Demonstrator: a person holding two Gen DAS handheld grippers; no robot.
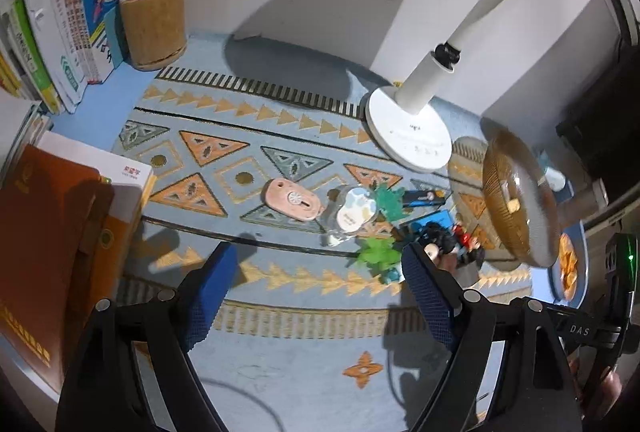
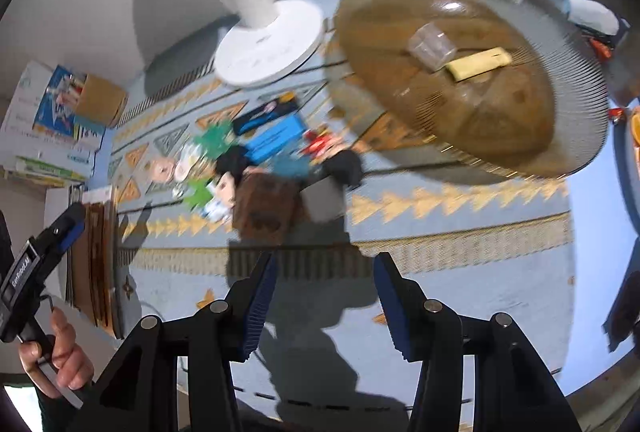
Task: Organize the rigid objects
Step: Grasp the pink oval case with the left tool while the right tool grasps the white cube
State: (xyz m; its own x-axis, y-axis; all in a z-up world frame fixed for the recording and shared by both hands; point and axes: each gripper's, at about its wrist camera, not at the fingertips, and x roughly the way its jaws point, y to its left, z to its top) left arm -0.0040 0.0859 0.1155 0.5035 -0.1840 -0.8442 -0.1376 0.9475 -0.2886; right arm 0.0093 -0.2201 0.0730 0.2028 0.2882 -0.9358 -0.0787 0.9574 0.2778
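Plastic trinkets lie in a loose heap in the middle of the patterned blue mat [image 1: 280,147] on the desk: a pink oval gadget [image 1: 291,199], a pale egg-shaped case [image 1: 356,209], two green leafy toys [image 1: 378,252], a blue flat box [image 2: 274,139] and small dark figurines [image 1: 440,238]. All look light, stiff and hard, likely a bit slick, so none should deform under a squeeze. The pink gadget lies apart from the rest and is best taken across its narrow sides; the figurines are knobbly and touch each other, so one may drag its neighbour. Just beside the heap stands a round amber ribbed dish [image 2: 452,67] with two small pieces in it, a likely place to put them. A white lamp base [image 1: 408,129] sits behind.

The left tongs [image 1: 316,286] gape wide, empty, above the mat. The right tongs [image 2: 326,298] are partly open and hold nothing.
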